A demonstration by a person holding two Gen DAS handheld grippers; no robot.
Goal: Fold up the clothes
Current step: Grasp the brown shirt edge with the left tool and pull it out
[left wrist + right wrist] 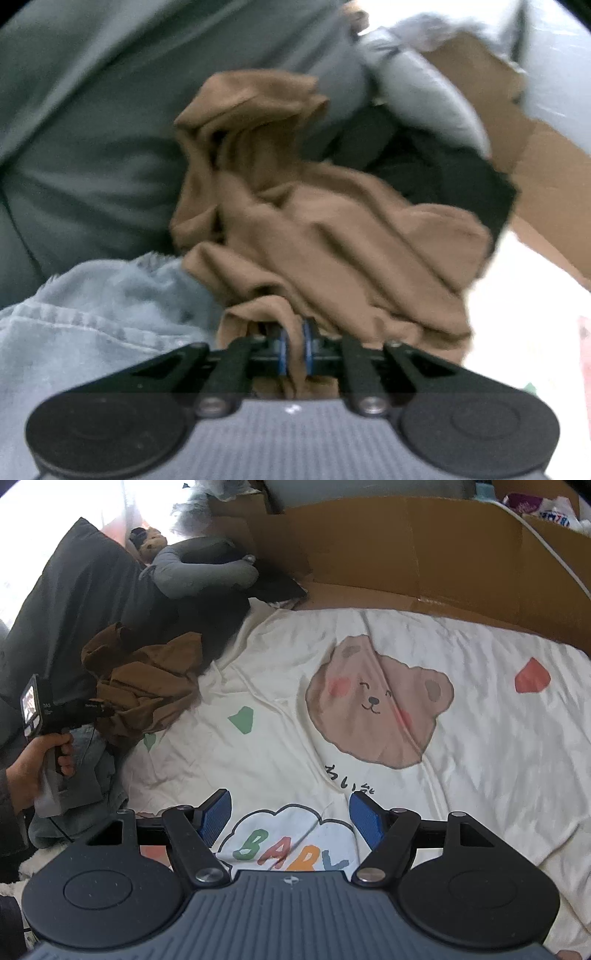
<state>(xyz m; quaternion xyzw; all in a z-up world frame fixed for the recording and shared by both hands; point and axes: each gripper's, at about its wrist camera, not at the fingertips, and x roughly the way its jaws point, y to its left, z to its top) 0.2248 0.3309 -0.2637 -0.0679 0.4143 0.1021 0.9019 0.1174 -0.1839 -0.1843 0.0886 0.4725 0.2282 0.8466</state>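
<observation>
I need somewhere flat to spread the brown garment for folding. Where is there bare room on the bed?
Free: the bear-print sheet, bordered by the cardboard wall behind. Crowded: the left side, where the brown garment, jeans and dark pillow pile up.

Soft and motion-smeared throughout the left wrist view, crumpled brown cotton garment (pixel 325 229) blurred. Sharper on the right wrist view; blown-out daylight at far left, gentle wrinkle shadows across cream bear-print bedsheet (pixel 480 738). Fisheye bending, dark vignetted corners.
</observation>
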